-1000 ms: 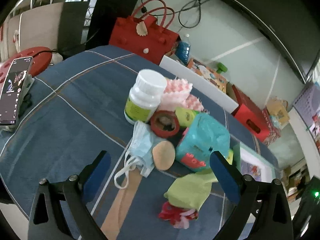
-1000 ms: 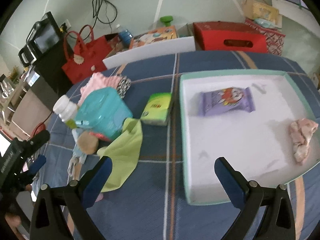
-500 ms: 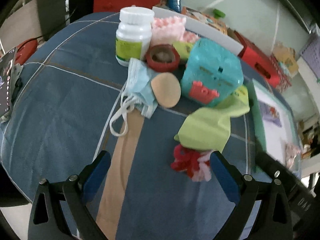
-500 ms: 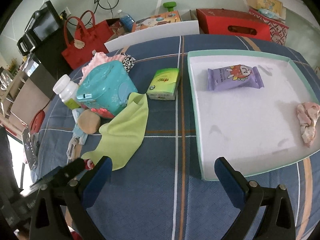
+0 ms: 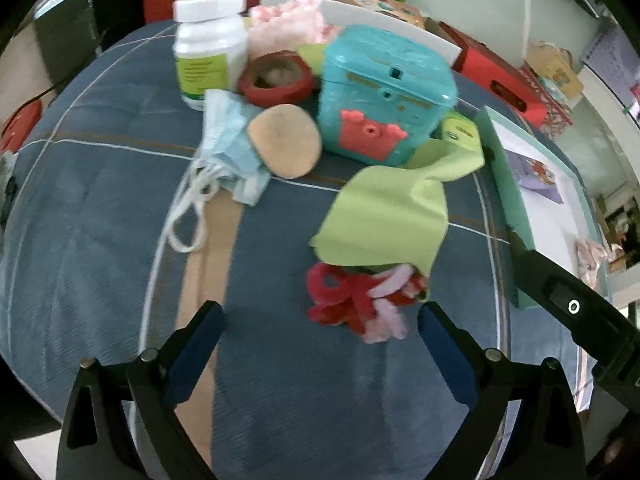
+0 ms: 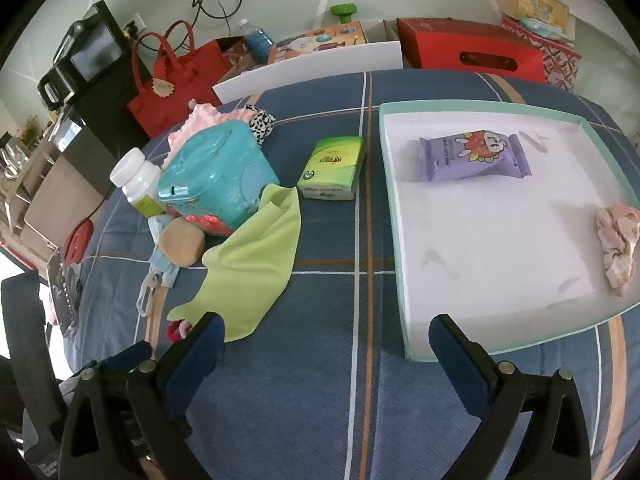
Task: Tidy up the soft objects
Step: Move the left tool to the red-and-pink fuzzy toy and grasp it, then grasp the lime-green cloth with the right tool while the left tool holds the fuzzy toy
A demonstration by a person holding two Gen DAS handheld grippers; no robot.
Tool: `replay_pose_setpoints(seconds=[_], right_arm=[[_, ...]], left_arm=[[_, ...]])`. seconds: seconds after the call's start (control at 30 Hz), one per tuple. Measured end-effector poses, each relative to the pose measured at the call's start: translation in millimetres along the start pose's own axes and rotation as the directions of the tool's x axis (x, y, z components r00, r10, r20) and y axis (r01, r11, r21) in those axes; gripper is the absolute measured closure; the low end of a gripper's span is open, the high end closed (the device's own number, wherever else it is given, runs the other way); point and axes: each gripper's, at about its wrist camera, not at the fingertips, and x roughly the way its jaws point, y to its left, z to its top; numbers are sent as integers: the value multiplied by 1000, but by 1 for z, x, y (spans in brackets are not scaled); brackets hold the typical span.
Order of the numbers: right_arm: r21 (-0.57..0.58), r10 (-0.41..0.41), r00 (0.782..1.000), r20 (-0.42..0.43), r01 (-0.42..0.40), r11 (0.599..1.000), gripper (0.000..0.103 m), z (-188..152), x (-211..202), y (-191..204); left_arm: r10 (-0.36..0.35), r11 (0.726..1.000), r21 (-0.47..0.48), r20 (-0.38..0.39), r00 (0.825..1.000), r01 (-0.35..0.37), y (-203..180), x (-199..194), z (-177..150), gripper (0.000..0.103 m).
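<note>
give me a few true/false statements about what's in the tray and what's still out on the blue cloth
1. The purple snack packet lies inside the white tray. True.
2. The green cloth is already in the tray. False: it lies on the tablecloth, one end against the teal plastic box.
3. The red and pink fuzzy item sits partly under the green cloth's near edge. True.
4. The left gripper is clamped on the face mask. False: its jaws are closing but hold nothing; the mask lies apart, beside the round tan sponge.
5. The tray holds nothing but the packet. False: a crumpled pink cloth also lies in it.
</note>
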Motion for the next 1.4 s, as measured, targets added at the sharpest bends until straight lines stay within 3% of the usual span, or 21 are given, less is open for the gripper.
replay_pose_setpoints(seconds=[0.07,0.17,0.3,0.43,0.67,0.97,1.4], right_arm=[[3,2,1000,1,-2,1000,0,1,1,-1],[10,8,1000,2,-8,1000,0,1,1,-3],[14,11,1000,-1,-11,1000,0,2,4,-4],[6,10,1000,-7,-10,1000,0,3,7,-3],[-30,17,1000,9,-17,999,0,6,12,12],[-150,-20,998,53,28,988,0,5,13,37],[-292,-33,997,67,52,955,2,7,44,81]], left_arm=[[-12,1000,17,-6,1000,12,-4,5,1,25],[-12,999,40,4,1000,12,-11,8,0,32],[-49,997,59,9,999,48,-20,13,7,54],[-83,994,68,14,996,82,-16,13,13,63],[-94,995,30,32,995,93,5,3,13,66],[-62,996,-55,110,992,68,46,-24,16,66],[-32,988,-148,132,991,51,73,-22,23,66]])
